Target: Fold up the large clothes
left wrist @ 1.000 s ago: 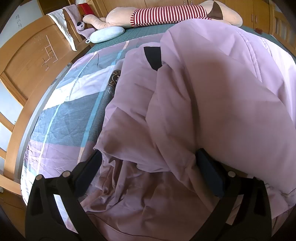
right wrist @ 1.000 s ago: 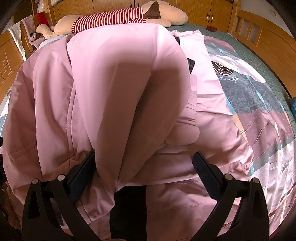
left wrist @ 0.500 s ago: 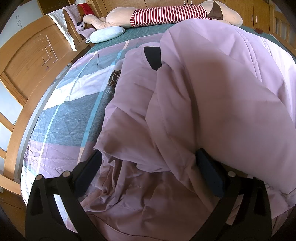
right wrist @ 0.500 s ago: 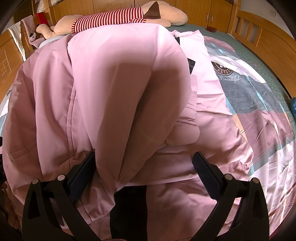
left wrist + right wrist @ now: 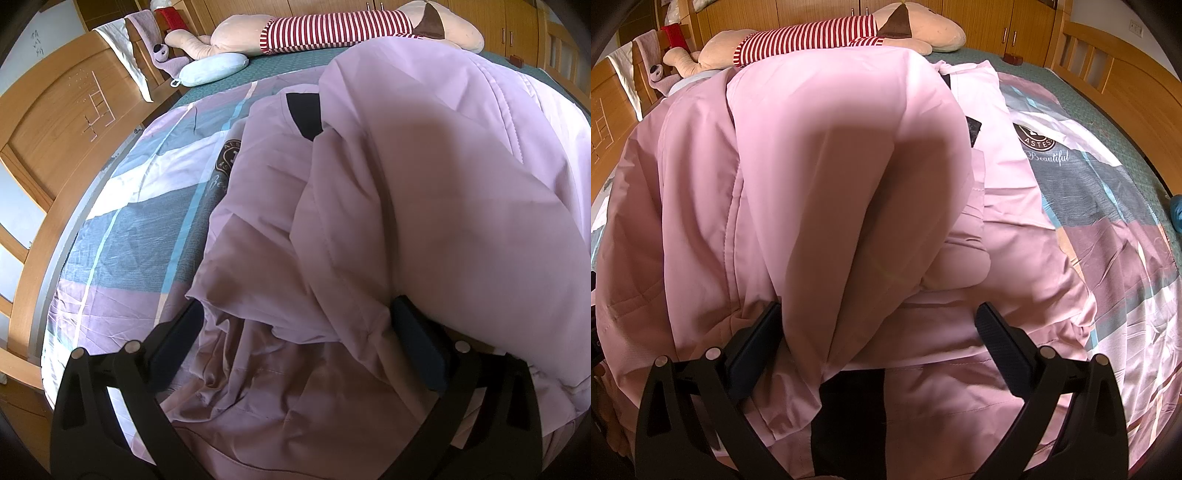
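A large pink padded jacket (image 5: 424,192) with black trim lies bunched on the bed and fills most of both views (image 5: 820,177). My left gripper (image 5: 295,332) is open, its fingers set wide apart over the jacket's near folds, with fabric draped over the right finger (image 5: 417,347). My right gripper (image 5: 879,328) is open too, low over the jacket's hem, where a raised fold of jacket hangs between the fingers against the left finger (image 5: 753,343). A black strip (image 5: 849,417) of the jacket lies below it.
The bed has a striped grey, pink and white quilt (image 5: 129,229). A wooden bed frame (image 5: 62,122) runs along the left; another wooden frame (image 5: 1115,74) stands at the right. A long plush toy in a red striped shirt (image 5: 332,33) and a pale blue pillow (image 5: 214,68) lie at the far end.
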Tool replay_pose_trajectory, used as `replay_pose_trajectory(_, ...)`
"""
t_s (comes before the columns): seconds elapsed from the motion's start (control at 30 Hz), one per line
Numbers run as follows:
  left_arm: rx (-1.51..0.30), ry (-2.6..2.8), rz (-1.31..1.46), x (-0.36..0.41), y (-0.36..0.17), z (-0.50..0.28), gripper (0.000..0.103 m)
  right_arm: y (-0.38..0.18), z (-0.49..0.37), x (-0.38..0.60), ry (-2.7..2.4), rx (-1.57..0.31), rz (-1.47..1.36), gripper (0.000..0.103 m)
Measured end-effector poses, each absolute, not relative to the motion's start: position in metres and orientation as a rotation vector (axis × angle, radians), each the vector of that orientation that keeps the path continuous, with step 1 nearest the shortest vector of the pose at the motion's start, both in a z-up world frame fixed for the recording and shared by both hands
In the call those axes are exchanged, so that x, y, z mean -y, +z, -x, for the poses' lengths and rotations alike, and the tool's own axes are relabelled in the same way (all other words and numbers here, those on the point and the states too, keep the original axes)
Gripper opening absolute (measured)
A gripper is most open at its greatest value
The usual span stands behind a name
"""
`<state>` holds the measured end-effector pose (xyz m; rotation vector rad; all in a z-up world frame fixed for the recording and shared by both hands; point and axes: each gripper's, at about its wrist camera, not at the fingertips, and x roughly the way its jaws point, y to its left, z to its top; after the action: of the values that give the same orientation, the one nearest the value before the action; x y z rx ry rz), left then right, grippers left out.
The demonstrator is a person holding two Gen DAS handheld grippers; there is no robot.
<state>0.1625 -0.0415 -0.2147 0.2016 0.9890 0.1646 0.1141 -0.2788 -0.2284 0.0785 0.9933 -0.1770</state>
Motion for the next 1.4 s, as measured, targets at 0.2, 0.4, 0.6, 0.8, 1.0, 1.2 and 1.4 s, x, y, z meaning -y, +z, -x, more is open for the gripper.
replay_pose_trajectory(0.2, -0.989, 0.165, -0.203, 0.041, -0.214, -0.163, 0.101, -0.229, -0.115, 0.28, -0.178, -0.992, -0.078, 0.102)
replay_pose_trajectory(0.4, -0.988, 0.164, -0.203, 0.042, -0.215, -0.163, 0.101, -0.229, -0.114, 0.278, -0.18, -0.991, -0.078, 0.102)
replay_pose_trajectory(0.6, -0.998, 0.177, -0.148, 0.037, -0.203, -0.16, 0.101, -0.221, -0.115, 0.285, -0.171, -1.001, -0.122, 0.102)
replay_pose_trajectory(0.8, -0.891, 0.197, -0.185, 0.03, -0.163, -0.131, 0.101, -0.175, -0.079, 0.296, -0.144, -0.82, -0.065, 0.102)
replay_pose_trajectory(1.0, -0.928, -0.019, -0.317, -0.016, -0.151, -0.057, 0.101, -0.168, 0.011, 0.318, -0.196, -0.846, 0.026, 0.102)
replay_pose_trajectory(1.2, -1.148, -0.1, -0.125, -0.123, -0.175, 0.012, 0.101, -0.201, 0.093, 0.375, -0.189, -1.108, -0.157, 0.102)
replay_pose_trajectory(1.4, -1.323, -0.222, 0.115, -0.164, -0.214, 0.054, 0.101, -0.24, 0.123, 0.393, -0.144, -1.314, -0.303, 0.102)
